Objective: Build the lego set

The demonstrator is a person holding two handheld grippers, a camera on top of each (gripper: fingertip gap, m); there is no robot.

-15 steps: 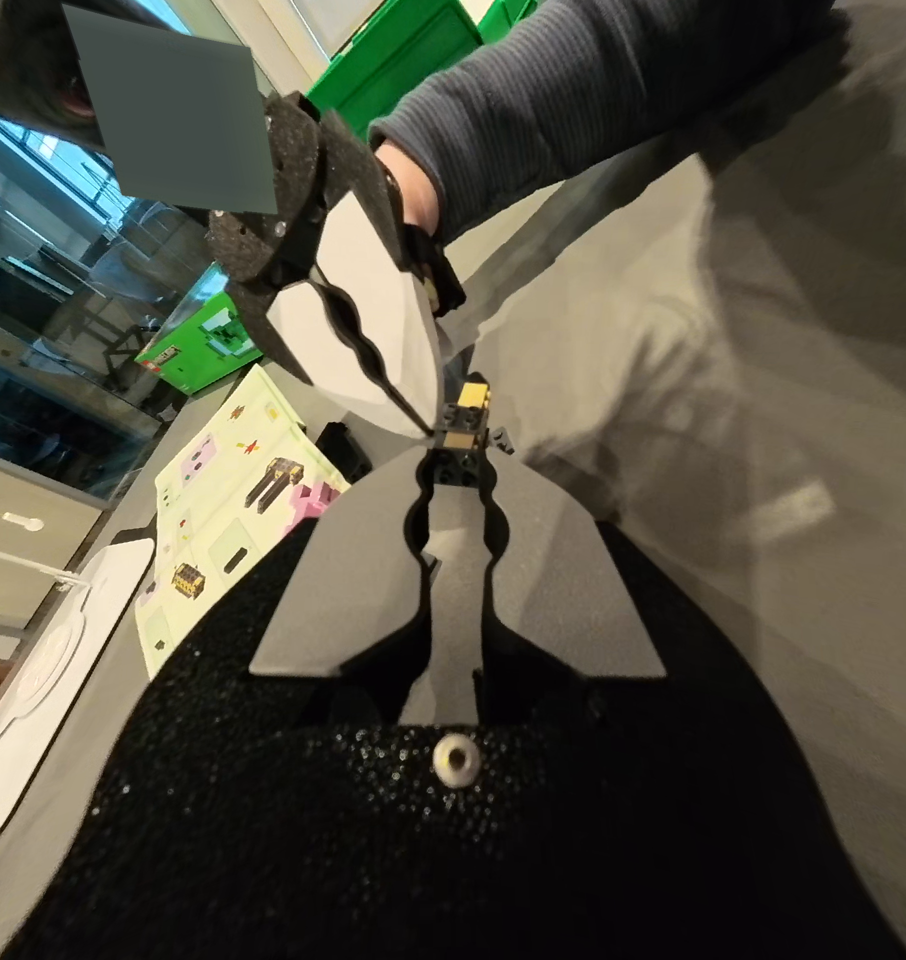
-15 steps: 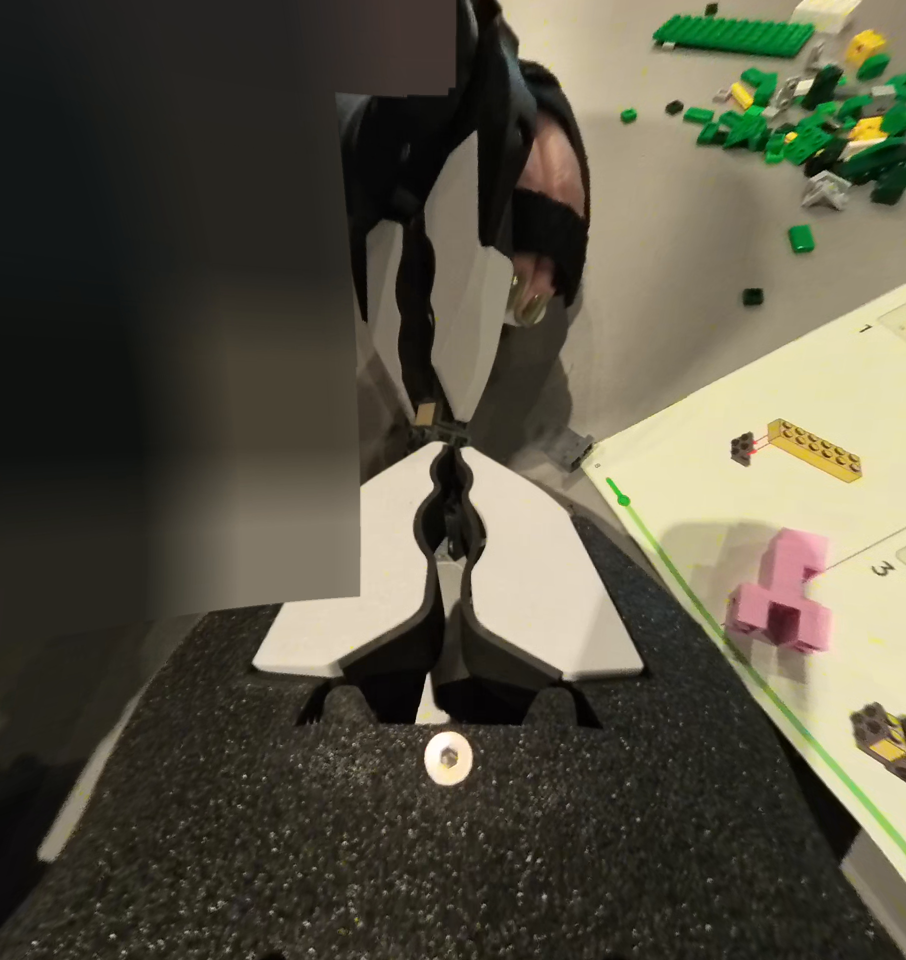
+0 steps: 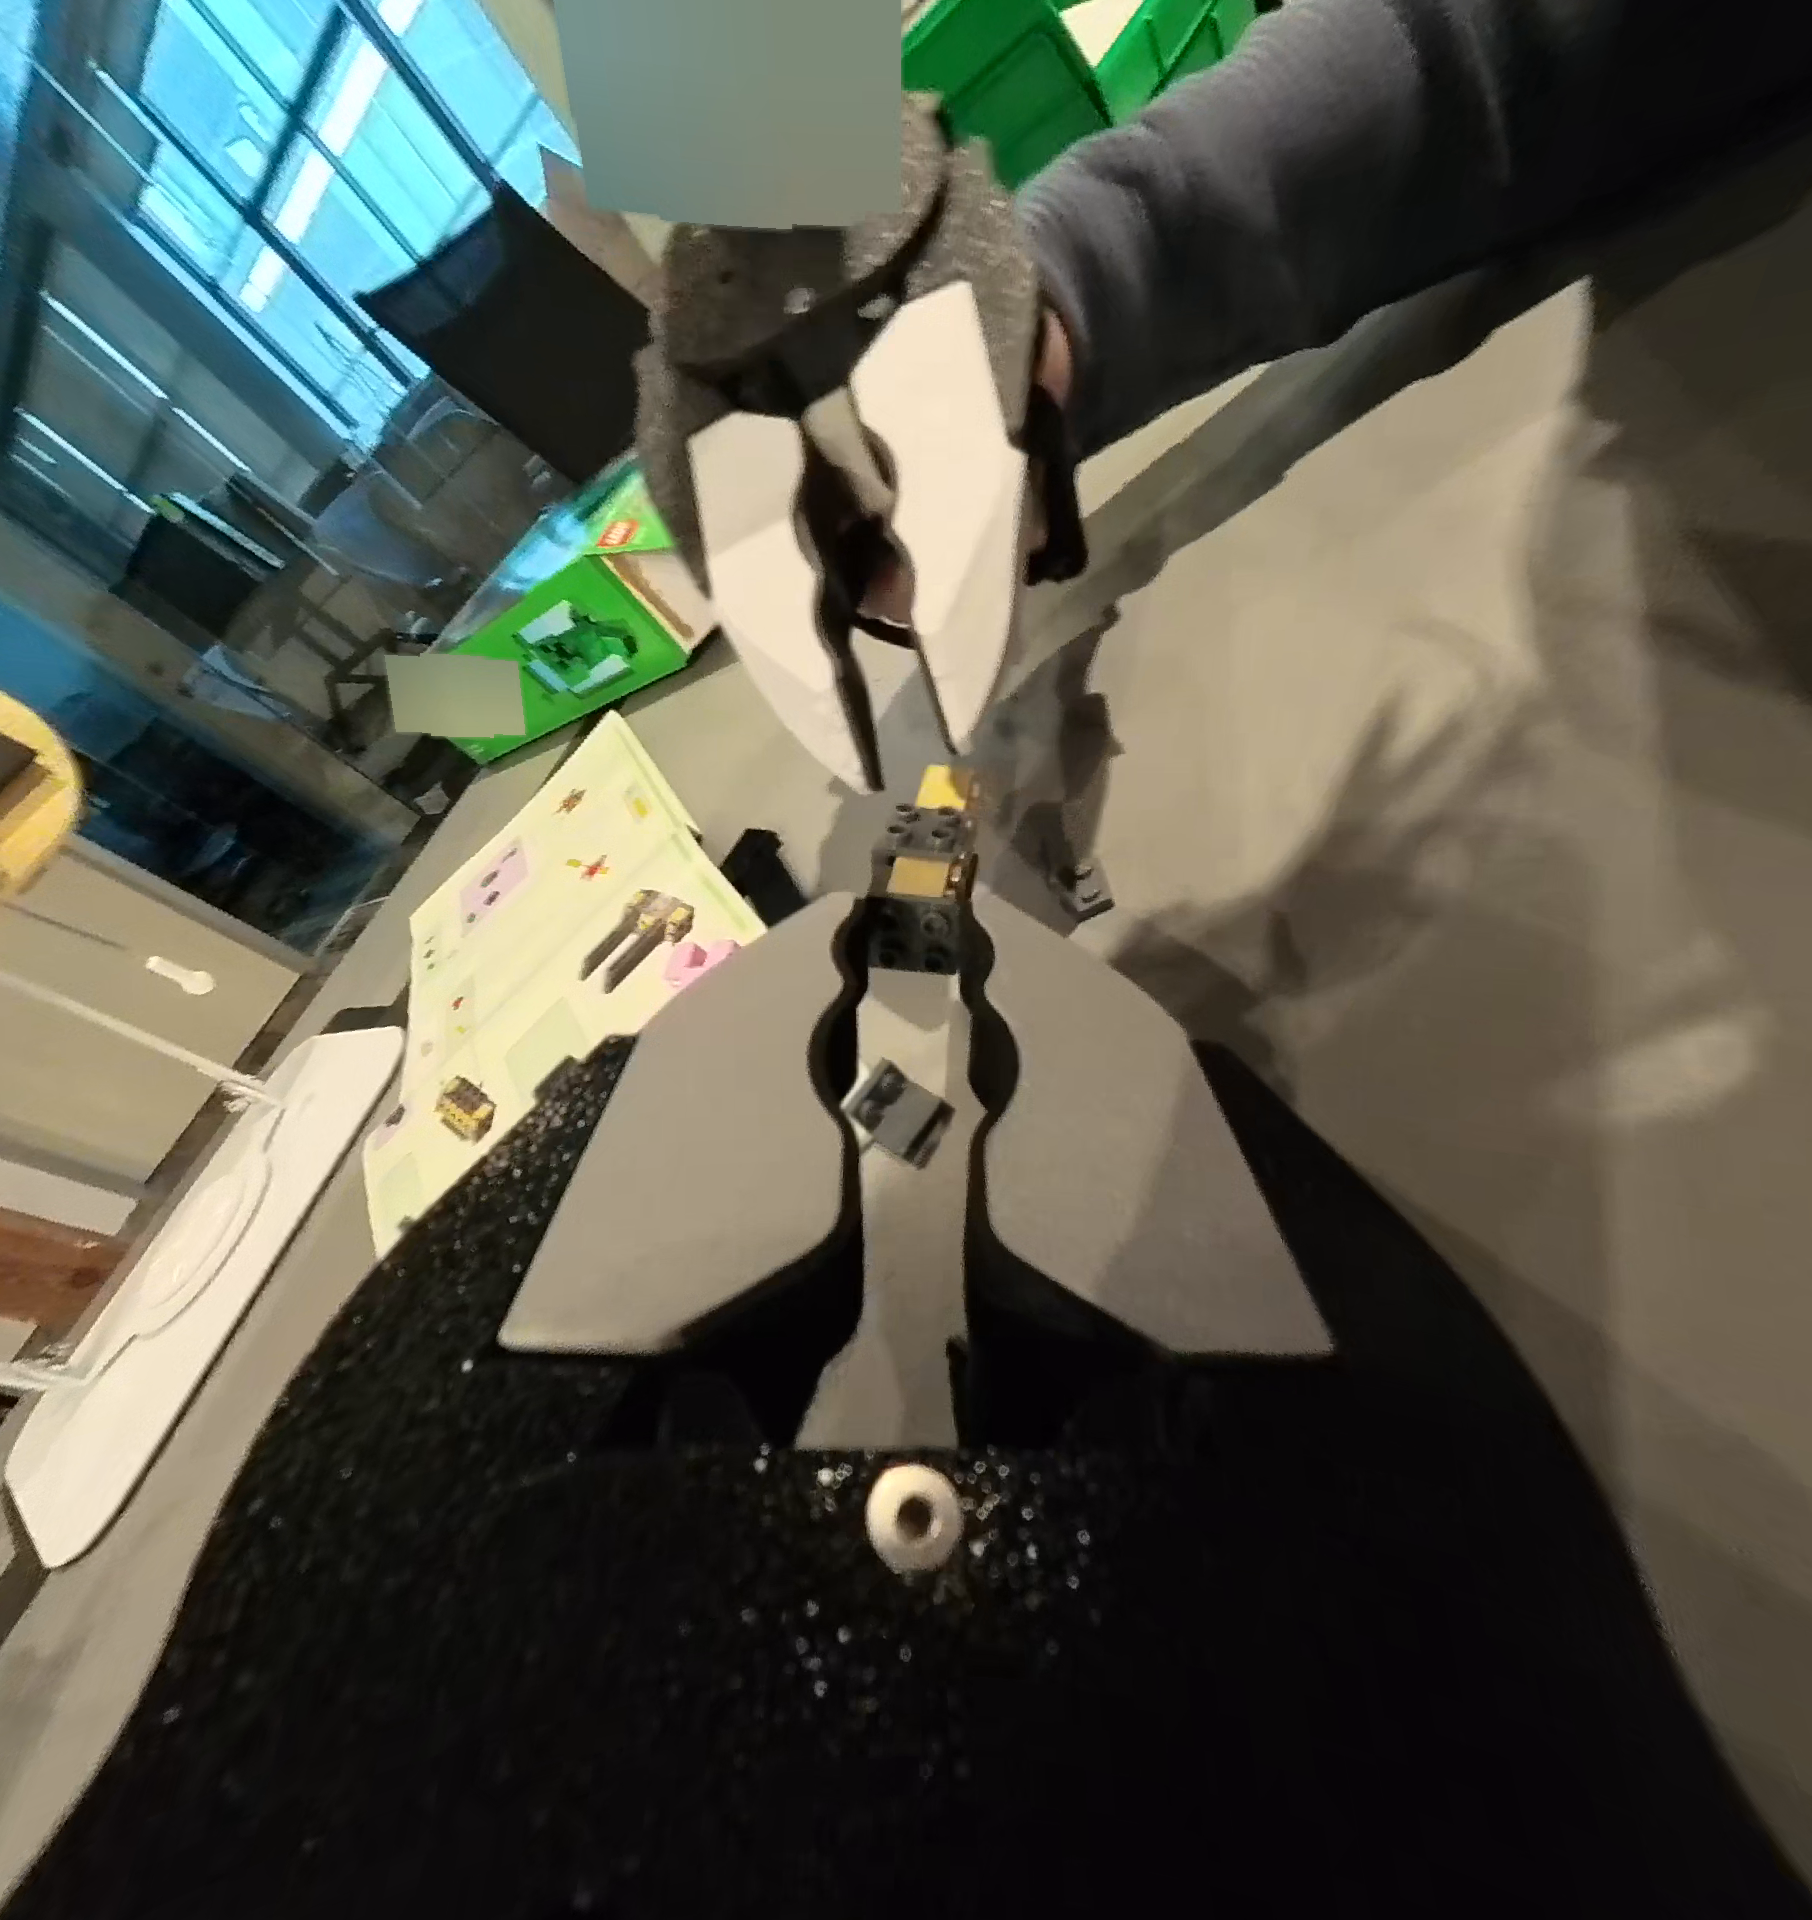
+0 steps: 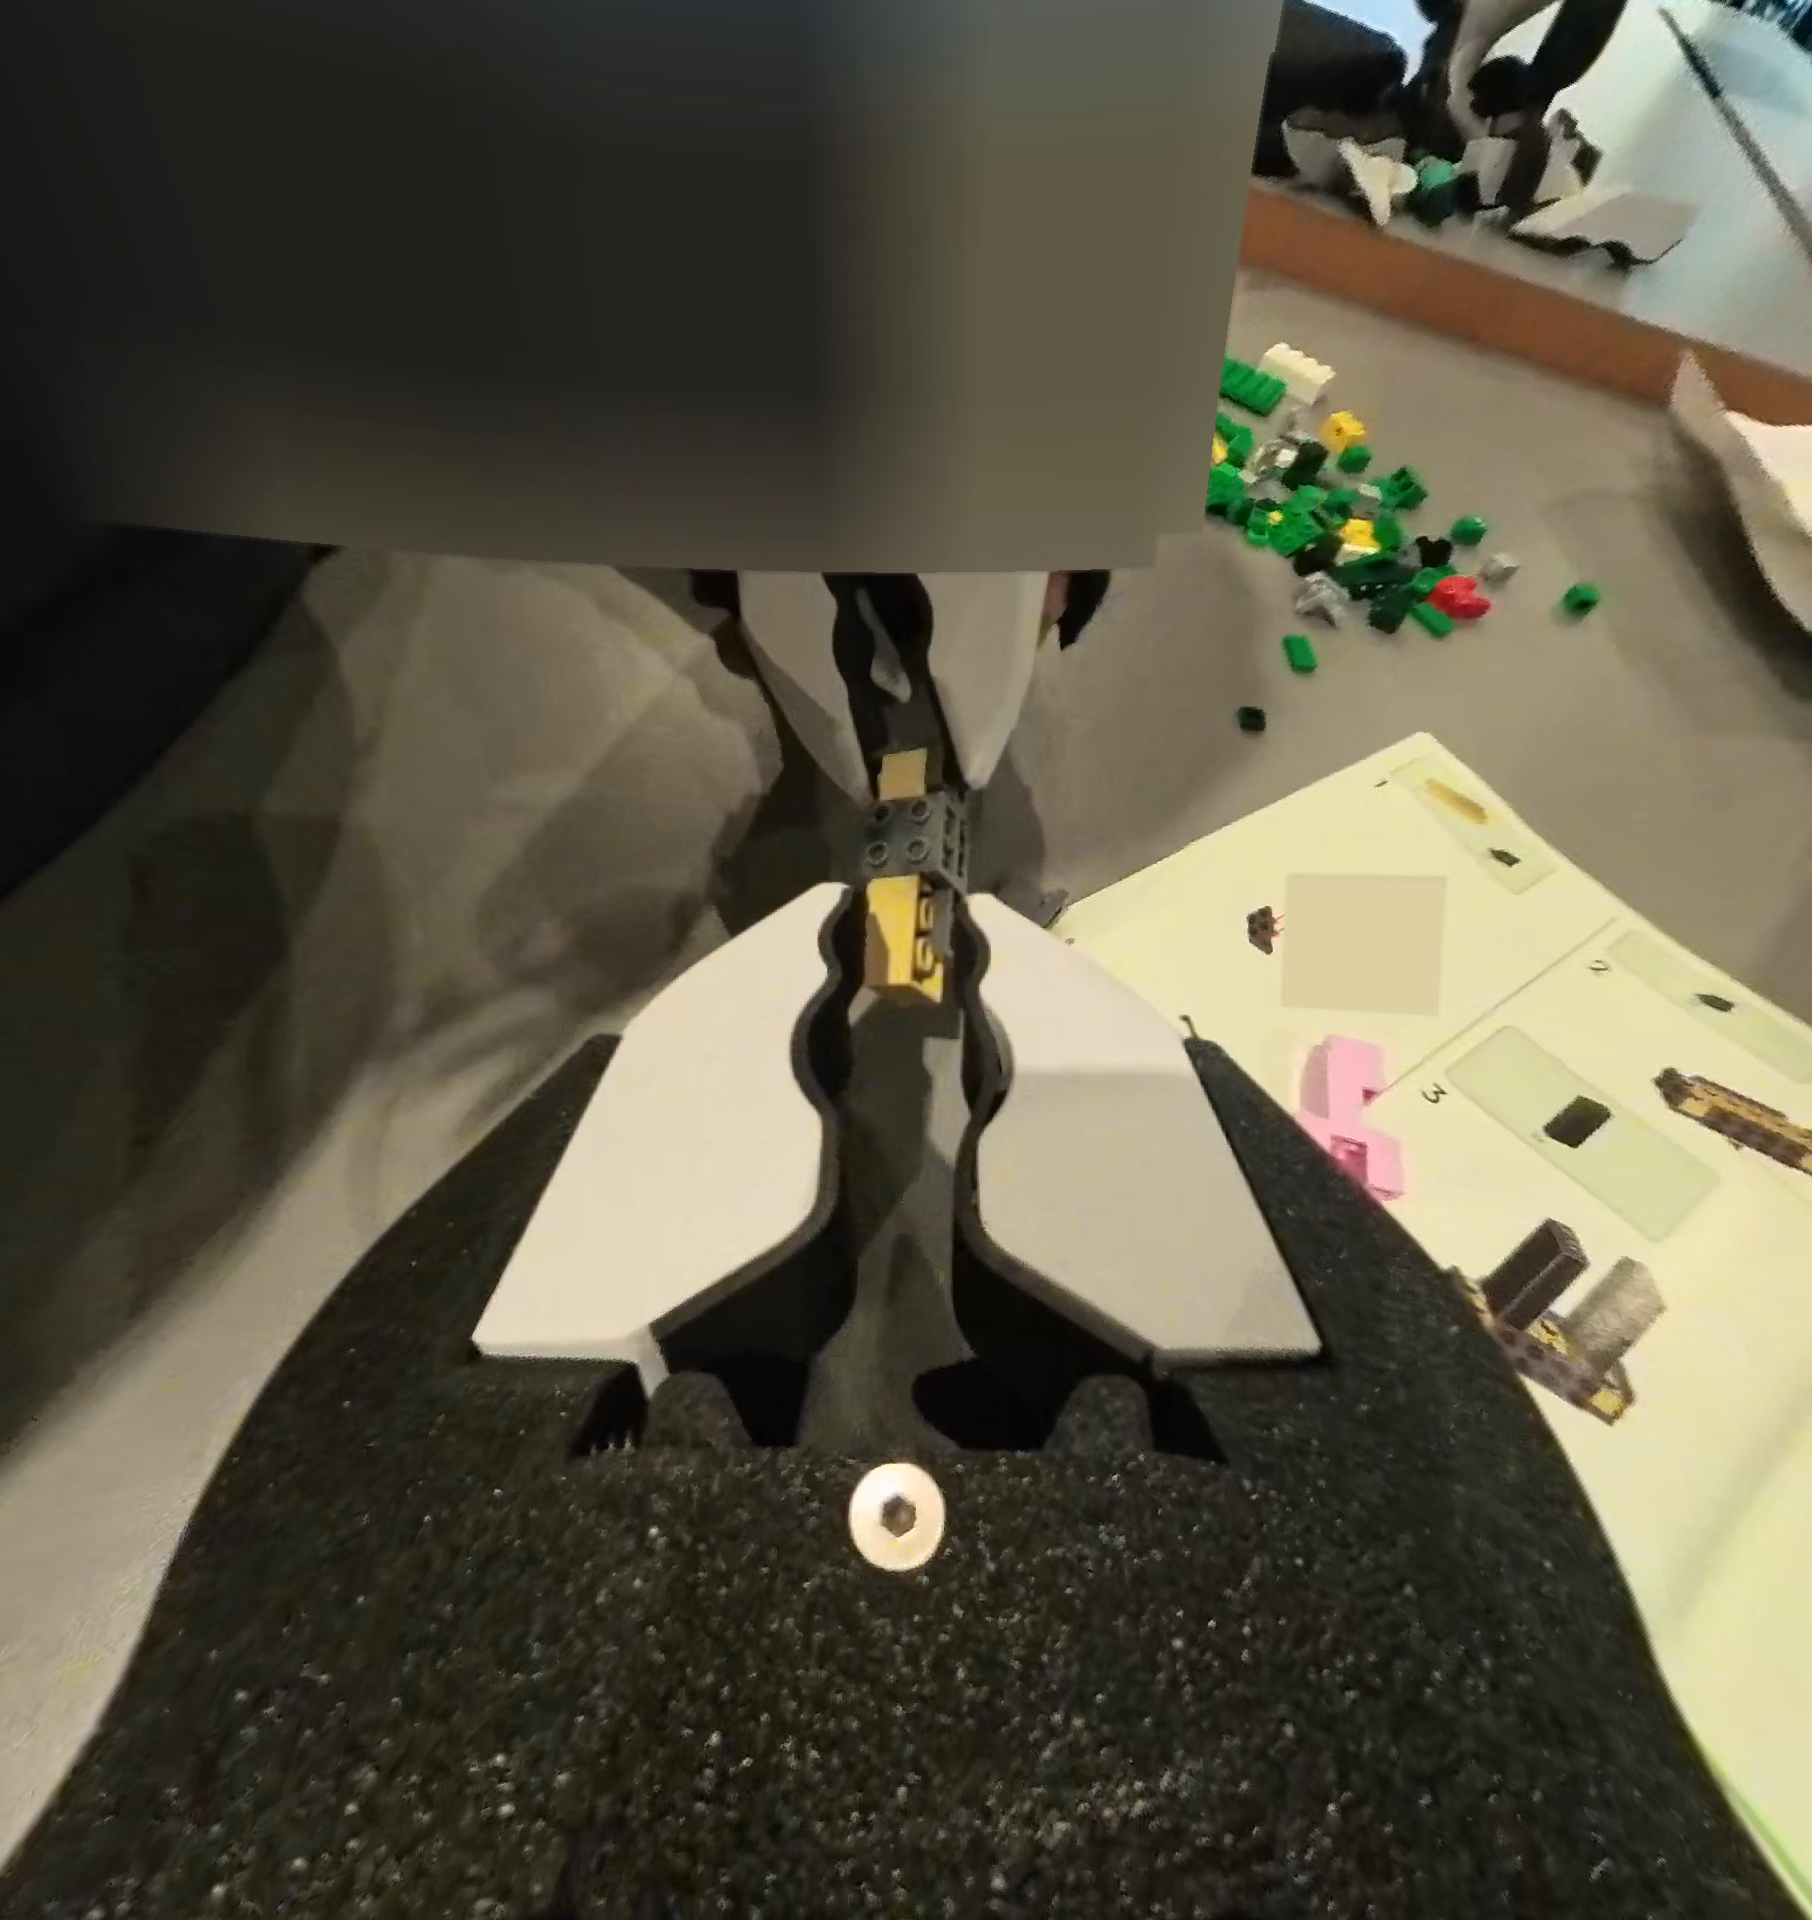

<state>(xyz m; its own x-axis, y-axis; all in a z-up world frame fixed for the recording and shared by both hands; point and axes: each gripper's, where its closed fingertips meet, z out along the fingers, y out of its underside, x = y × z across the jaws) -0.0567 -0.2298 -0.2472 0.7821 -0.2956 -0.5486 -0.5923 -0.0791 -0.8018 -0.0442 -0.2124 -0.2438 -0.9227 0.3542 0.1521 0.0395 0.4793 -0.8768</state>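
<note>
Clearly early: left gripper (image 3: 917,914) jaws clamp small dark-grey-and-tan brick sub-assembly (image 3: 923,883), frame centre; right gripper (image 4: 897,935) jaws narrow, grip unclear; loose green brick pile (image 4: 1338,509) upper right, w/ most unbuilt.

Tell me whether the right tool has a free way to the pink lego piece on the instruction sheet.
Probably yes. The right tool is open and the pink lego piece lies uncovered on the pale green instruction sheet beside it; it must first back off the black-and-yellow lego assembly between its jaws.
</note>
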